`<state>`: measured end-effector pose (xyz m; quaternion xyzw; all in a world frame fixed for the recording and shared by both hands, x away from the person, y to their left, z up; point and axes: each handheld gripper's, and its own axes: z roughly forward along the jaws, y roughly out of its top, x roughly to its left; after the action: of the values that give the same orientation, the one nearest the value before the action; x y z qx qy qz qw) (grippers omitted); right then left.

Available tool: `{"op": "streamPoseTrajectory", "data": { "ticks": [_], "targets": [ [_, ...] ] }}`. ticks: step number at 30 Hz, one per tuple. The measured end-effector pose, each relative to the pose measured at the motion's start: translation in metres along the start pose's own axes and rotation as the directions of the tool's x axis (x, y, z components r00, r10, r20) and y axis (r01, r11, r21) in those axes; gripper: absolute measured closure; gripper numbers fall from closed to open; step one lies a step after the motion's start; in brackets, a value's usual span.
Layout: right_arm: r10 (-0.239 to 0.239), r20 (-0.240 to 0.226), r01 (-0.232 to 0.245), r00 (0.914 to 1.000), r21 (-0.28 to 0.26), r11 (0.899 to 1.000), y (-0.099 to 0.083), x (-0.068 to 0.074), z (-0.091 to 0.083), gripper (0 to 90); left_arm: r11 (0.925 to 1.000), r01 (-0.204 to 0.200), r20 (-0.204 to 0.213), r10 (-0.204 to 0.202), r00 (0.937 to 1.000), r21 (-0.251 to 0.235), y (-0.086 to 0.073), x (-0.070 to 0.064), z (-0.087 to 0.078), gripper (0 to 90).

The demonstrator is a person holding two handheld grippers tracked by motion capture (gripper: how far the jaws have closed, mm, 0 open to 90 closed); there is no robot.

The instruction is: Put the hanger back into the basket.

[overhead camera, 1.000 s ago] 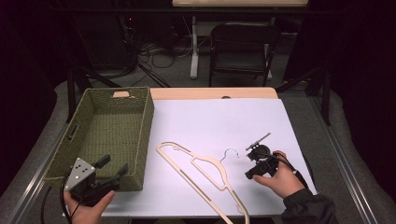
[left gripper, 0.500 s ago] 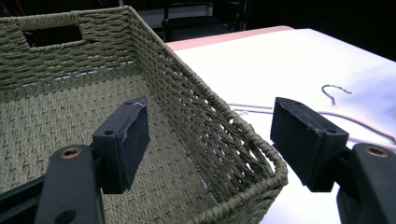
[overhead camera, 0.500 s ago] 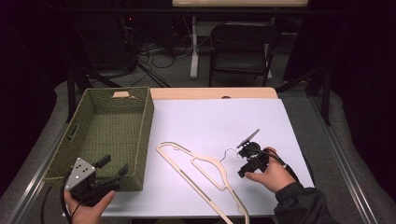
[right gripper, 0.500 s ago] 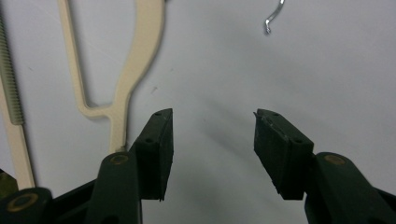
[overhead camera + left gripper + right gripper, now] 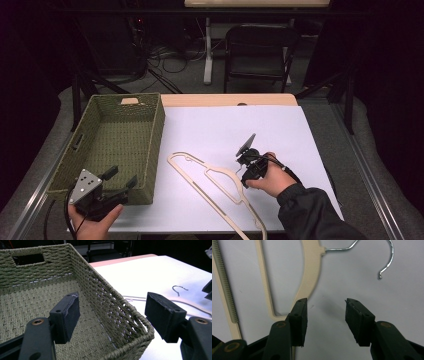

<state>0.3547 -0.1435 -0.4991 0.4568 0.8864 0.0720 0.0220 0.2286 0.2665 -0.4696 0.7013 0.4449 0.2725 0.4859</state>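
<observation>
A cream plastic hanger (image 5: 227,172) with a metal hook lies flat on the white sheet (image 5: 220,125). My right gripper (image 5: 246,167) hovers over the hanger's neck, open. In the right gripper view its jaws (image 5: 325,320) stand apart just above the sheet, the left jaw over the hanger's arm (image 5: 312,270) and the hook (image 5: 390,255) beyond. My left gripper (image 5: 121,176) is held at the near right corner of the green woven basket (image 5: 155,145). It is open (image 5: 112,315), with the basket's rim (image 5: 120,302) showing between the jaws, nothing gripped.
The basket takes up the table's left side and holds nothing. A strip of wooden tabletop (image 5: 225,100) shows past the sheet. A folding chair (image 5: 260,50) and floor cables lie beyond the far edge.
My right gripper has moved left and nearer, from beside the hook to over the hanger's neck. The left gripper and the hanger have stayed put.
</observation>
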Motion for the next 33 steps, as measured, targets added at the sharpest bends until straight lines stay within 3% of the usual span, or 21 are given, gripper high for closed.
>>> {"op": "streamPoseTrajectory", "data": {
  "ticks": [5,6,8,9,10,15,16,19,28,29,30,33],
  "targets": [
    [-0.035,0.016,0.034,0.9993,0.062,0.997,0.012,0.009,0.003,52.8,1.0,-0.003,0.001,0.003,1.0,0.005,0.0,0.0,0.0,28.2],
    [-0.016,-0.004,0.017,0.9999,0.025,1.0,0.012,0.012,0.008,52.8,1.0,-0.005,0.002,0.005,1.0,0.005,0.0,0.0,0.0,28.2],
    [-0.032,0.002,0.032,0.9995,0.014,0.999,0.014,0.015,0.012,53.0,1.0,-0.004,0.002,0.004,1.0,0.005,0.0,0.0,0.0,28.2],
    [-0.054,0.002,0.054,0.9985,0.068,0.996,0.016,0.015,0.01,53.4,1.0,-0.004,0.002,0.004,1.0,0.004,0.0,0.0,0.0,28.2],
    [-0.04,0.0,0.04,0.9992,0.049,0.998,0.017,0.017,0.013,53.6,1.0,-0.004,0.002,0.004,1.0,0.004,0.0,0.0,0.0,28.3],
    [-0.036,-0.017,0.037,0.9992,0.055,0.998,0.019,0.019,0.017,55.2,1.0,-0.003,0.002,0.003,1.0,0.003,0.0,0.0,0.0,28.3],
    [-0.038,0.002,0.038,0.9993,0.06,0.997,0.02,0.02,0.018,55.2,1.0,-0.004,0.001,0.004,1.0,0.004,0.0,0.0,0.0,28.2],
    [-0.031,0.001,0.031,0.9995,0.047,0.998,0.02,0.02,0.022,55.8,1.0,0.0,0.001,0.0,1.0,0.001,-0.001,0.001,0.0,28.3],
    [-0.035,0.0,0.034,0.9994,0.078,0.996,0.023,0.022,0.028,57.7,1.0,-0.004,0.003,0.004,1.0,0.003,0.0,0.001,0.0,28.3],
    [-0.027,-0.005,0.028,0.9996,0.063,0.998,0.023,0.023,0.029,57.8,1.0,-0.004,0.003,0.004,1.0,0.003,0.0,0.001,0.0,28.3],
    [-0.03,0.001,0.03,0.9995,0.085,0.996,0.024,0.023,0.028,57.9,1.0,-0.003,0.002,0.003,1.0,0.003,0.0,0.001,0.0,28.3],
    [-0.027,-0.002,0.027,0.9996,0.07,0.997,0.023,0.023,0.031,58.5,1.0,0.0,0.002,0.0,1.0,0.002,0.0,0.001,0.0,28.3]
  ]
}}
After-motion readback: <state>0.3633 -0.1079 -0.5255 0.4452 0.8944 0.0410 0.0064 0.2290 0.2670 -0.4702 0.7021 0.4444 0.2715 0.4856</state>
